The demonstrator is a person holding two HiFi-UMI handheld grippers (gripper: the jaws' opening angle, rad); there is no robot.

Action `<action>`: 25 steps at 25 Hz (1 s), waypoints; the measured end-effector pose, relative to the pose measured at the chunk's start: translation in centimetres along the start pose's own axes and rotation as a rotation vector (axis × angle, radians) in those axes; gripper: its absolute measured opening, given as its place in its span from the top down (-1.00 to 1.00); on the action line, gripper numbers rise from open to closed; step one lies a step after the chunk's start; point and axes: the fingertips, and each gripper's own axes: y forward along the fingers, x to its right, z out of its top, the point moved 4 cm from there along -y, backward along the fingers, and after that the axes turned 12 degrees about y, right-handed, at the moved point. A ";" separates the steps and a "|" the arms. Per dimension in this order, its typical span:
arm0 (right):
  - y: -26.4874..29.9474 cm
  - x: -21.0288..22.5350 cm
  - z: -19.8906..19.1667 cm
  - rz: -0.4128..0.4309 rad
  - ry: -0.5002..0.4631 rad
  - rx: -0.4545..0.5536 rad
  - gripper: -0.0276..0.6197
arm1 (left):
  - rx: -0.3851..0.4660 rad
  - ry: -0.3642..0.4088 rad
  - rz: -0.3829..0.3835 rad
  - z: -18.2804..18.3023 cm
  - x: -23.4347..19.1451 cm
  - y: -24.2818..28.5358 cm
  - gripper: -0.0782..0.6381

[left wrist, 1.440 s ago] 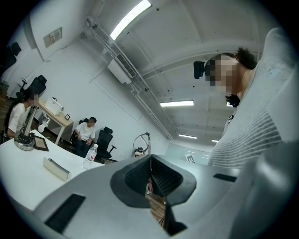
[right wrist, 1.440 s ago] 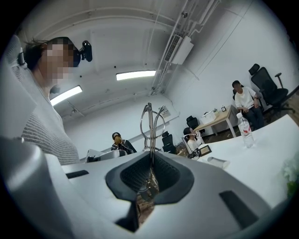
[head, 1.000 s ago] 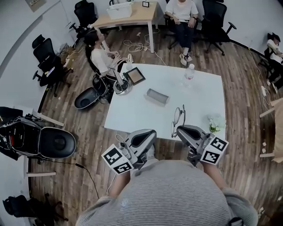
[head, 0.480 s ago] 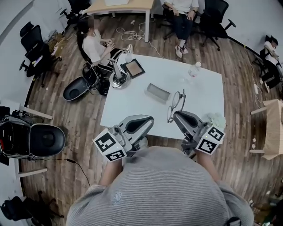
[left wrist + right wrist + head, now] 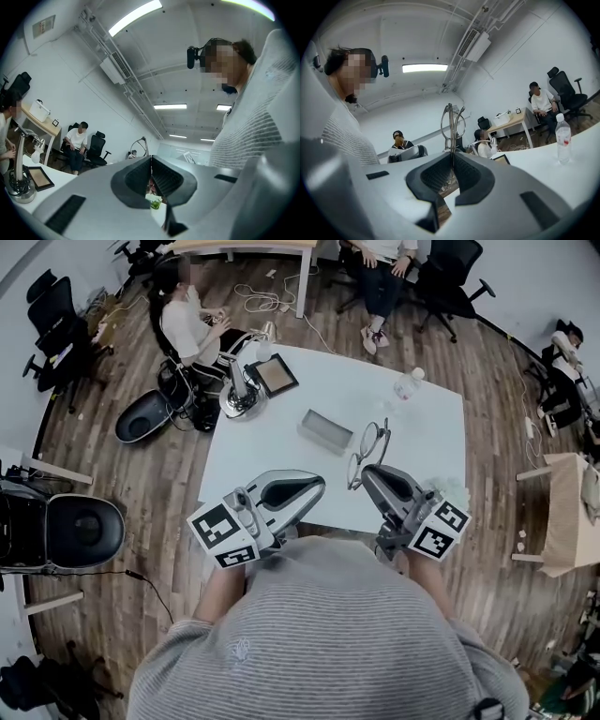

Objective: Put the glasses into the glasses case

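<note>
Two claws sat over the near desk edge: left claw fully closed and empty, right claw clamped on the glasses, near-right of the glasses case.

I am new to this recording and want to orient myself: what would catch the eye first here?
The right gripper is shut on a pair of glasses, held out over the white table's near side. Beyond them the grey glasses case lies mid-table, and the left gripper, shut and empty, hangs at the near edge.
</note>
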 end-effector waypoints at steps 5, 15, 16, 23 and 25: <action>0.7 0.7 0.5 0.009 -0.004 -0.022 0.82 | 0.004 -0.013 -0.014 -0.3 -0.7 1.0 0.75; 3.0 0.9 0.9 0.031 -0.055 -0.110 0.82 | 0.018 -0.022 -0.012 -0.2 -1.3 1.0 0.75; 3.3 1.0 0.9 0.032 -0.059 -0.120 0.82 | 0.019 -0.022 -0.009 -0.2 -1.5 0.9 0.75; 4.9 3.0 0.5 0.006 -0.080 -0.196 0.82 | 0.038 -0.036 0.020 -0.4 -3.2 0.3 0.75; 5.4 3.8 0.4 -0.010 -0.094 -0.226 0.82 | 0.047 -0.041 0.034 -0.5 -3.8 0.0 0.75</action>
